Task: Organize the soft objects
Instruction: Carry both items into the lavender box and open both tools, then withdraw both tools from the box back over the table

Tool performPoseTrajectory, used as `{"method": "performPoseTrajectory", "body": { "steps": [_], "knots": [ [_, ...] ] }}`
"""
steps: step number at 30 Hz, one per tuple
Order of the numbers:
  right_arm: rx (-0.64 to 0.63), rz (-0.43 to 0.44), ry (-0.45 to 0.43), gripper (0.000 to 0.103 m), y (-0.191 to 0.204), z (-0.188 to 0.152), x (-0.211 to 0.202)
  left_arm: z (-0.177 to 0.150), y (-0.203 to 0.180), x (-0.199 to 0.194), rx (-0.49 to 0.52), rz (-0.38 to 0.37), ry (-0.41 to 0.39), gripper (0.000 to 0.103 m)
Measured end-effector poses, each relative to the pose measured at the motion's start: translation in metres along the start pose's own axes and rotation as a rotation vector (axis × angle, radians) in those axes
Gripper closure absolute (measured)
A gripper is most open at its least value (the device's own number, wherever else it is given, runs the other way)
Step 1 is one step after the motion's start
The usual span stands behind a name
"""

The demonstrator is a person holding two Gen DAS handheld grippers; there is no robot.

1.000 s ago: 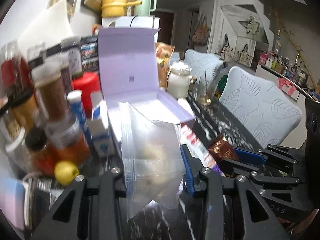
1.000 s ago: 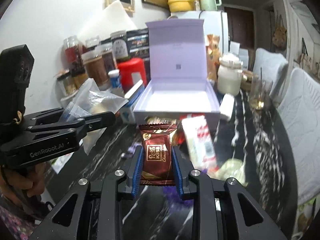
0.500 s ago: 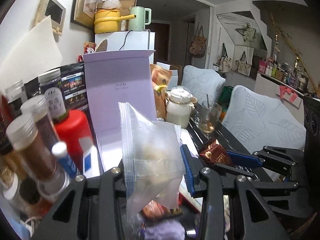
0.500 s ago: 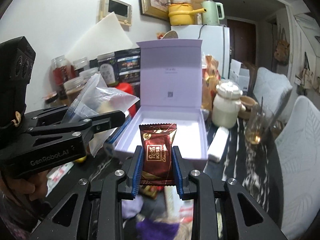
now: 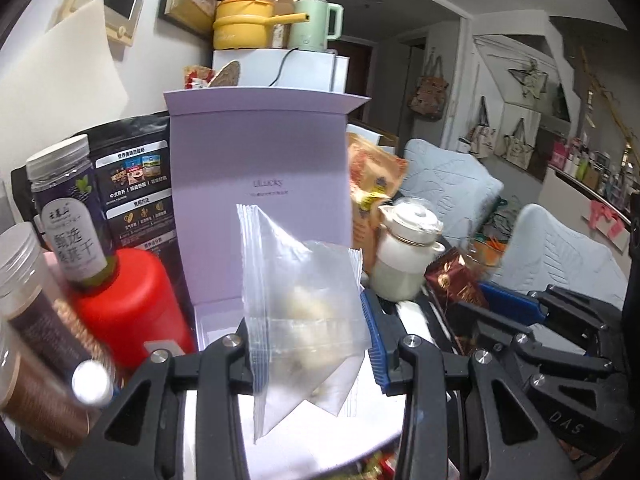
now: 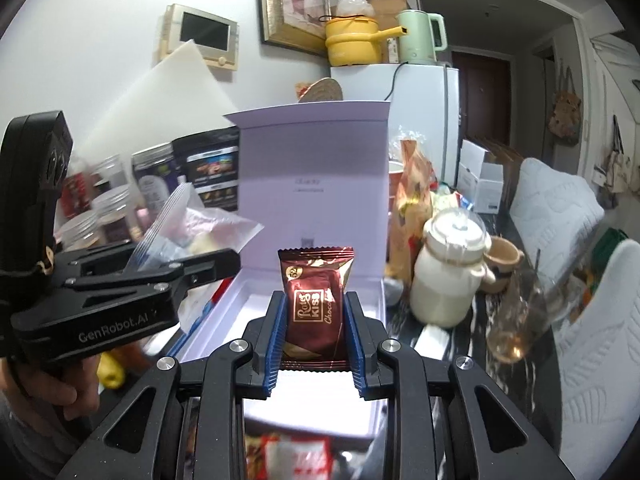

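Observation:
My left gripper (image 5: 310, 344) is shut on a clear zip bag (image 5: 304, 300) with pale soft pieces inside; the bag also shows in the right wrist view (image 6: 192, 232). My right gripper (image 6: 316, 332) is shut on a brown chocolate packet (image 6: 314, 304), also seen in the left wrist view (image 5: 456, 284). Both hang over the white tray of the open lilac box (image 6: 316, 184), whose lid stands upright behind (image 5: 260, 184). The left gripper (image 6: 120, 292) is at the box's left side.
Jars (image 5: 68, 216) and a red canister (image 5: 128, 300) crowd the box's left. A cream ceramic pot (image 6: 452, 276), a snack bag (image 6: 412, 208) and a glass (image 6: 516, 320) stand to its right. Wrapped snacks (image 6: 288, 456) lie before the box. Chairs (image 6: 560, 208) are at right.
Both grippers have risen and moved forward from the tabletop to above the box's tray, each keeping its hold.

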State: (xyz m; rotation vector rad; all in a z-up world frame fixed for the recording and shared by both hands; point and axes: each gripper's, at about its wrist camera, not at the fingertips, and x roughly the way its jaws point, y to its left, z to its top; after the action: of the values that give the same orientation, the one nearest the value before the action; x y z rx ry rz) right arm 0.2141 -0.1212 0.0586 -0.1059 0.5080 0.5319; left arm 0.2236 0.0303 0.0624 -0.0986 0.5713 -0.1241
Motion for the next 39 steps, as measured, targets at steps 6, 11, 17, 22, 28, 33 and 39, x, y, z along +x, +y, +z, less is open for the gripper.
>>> {"method": "performPoseTrajectory", "body": {
  "steps": [6,11,17,22,28,33,39],
  "knots": [
    [-0.004,0.027,0.020,0.075,-0.010,0.018,0.041,0.002,0.015,0.034,-0.030,0.041,0.017,0.064],
    [0.017,0.043,0.047,0.075,-0.014,0.022,0.070,-0.008,0.027,0.060,-0.067,0.094,0.065,0.064],
    [0.049,0.031,0.110,0.075,-0.022,0.010,0.093,-0.023,0.034,0.082,-0.071,0.138,0.145,0.064],
    [0.042,0.016,0.149,0.075,-0.024,0.001,0.106,-0.024,0.036,0.086,-0.063,0.170,0.148,0.064],
    [0.039,0.013,0.166,0.069,-0.021,-0.002,0.112,-0.023,0.041,0.095,-0.088,0.183,0.201,0.064],
    [0.054,0.004,0.163,0.047,-0.027,-0.002,0.112,-0.025,0.045,0.108,-0.107,0.218,0.266,0.063],
    [0.036,-0.032,0.157,0.047,-0.029,0.001,0.108,-0.021,0.043,0.102,-0.084,0.246,0.230,0.029]
  ]
}}
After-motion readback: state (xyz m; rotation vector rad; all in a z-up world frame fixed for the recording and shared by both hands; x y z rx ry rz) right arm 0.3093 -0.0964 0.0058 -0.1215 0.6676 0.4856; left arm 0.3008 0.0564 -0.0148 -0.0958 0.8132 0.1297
